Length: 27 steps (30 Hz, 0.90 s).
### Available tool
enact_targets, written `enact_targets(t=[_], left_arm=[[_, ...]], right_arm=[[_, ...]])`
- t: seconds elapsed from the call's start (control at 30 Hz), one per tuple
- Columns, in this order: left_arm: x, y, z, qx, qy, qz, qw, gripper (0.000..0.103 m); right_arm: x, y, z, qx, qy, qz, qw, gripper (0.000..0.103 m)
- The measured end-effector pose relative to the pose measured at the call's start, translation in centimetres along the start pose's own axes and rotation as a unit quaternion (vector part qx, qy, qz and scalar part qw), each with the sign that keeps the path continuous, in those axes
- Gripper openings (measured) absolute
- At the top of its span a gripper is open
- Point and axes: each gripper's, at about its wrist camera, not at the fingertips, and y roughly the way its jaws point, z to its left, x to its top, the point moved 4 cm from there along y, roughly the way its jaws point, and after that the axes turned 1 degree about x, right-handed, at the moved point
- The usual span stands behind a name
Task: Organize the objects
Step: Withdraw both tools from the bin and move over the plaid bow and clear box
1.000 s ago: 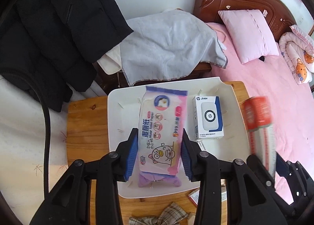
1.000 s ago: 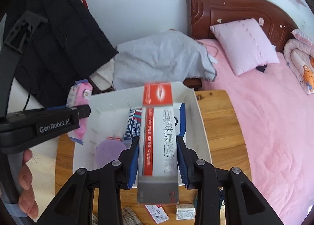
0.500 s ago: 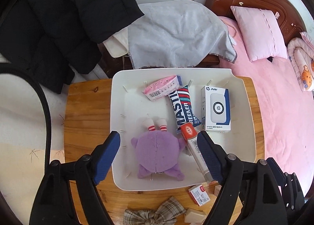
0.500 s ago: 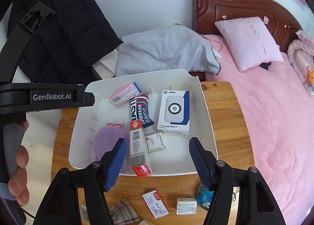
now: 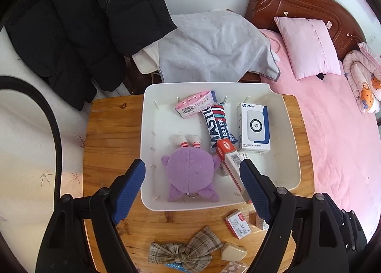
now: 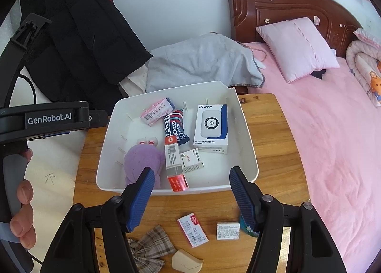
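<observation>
We hold both grippers above the near edge of a round wooden table [image 6: 273, 134], and each stands wide apart with nothing between its ribbed blue pads. The left gripper [image 5: 191, 193] hangs over the near left part of a smooth white plastic tray [image 5: 289, 130]; the right gripper [image 6: 190, 199] hangs over the tray's near rim.

In the tray a soft purple plush toy [image 5: 190, 172] lies at the near left. Just right of it, touching, a long red and white carton [image 6: 173, 163] points toward us, with a small white box [image 6: 193, 161] against its right side. Farther back lie a glossy dark snack wrapper [image 5: 220, 127], a flat pink wipes pack [image 5: 195, 103] at the far left, and a rectangular white and blue box [image 6: 210, 128] at the right.

On the bare wood near us lie a checked fabric bow [image 5: 182, 251], a red and white card box [image 6: 193, 230], a small white box with print [image 6: 228, 230] and a beige wedge-shaped piece [image 6: 187, 261].
</observation>
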Motion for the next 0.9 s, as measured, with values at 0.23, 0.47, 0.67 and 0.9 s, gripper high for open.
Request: enact_targets(t=[0.23, 0.47, 0.67, 0.9], left_arm=[[-2.2, -2.9, -0.3, -0.008, -0.001, -0.018, 0.9998, 0.086], [-4.7, -4.9, -0.1, -0.017, -0.01, -0.023, 0.9995, 0.086], [-7.1, -5.9, 0.5, -0.019, -0.025, -0.023, 0.9993, 0.086], [-9.9, -6.3, 0.7, -0.012, -0.021, -0.027, 0.9993, 0.091]], right_arm=[[-1.6, -2.9, -0.1, 0.008, 0.002, -0.015, 1.0, 0.067], [-3.4, -5.3, -0.3, 0.01, -0.01, -0.027, 1.0, 0.066], [-5.4, -6.5, -0.4, 0.013, -0.021, -0.029, 0.999, 0.067], [-8.0, -7.2, -0.6, 0.017, -0.037, -0.029, 0.999, 0.067]])
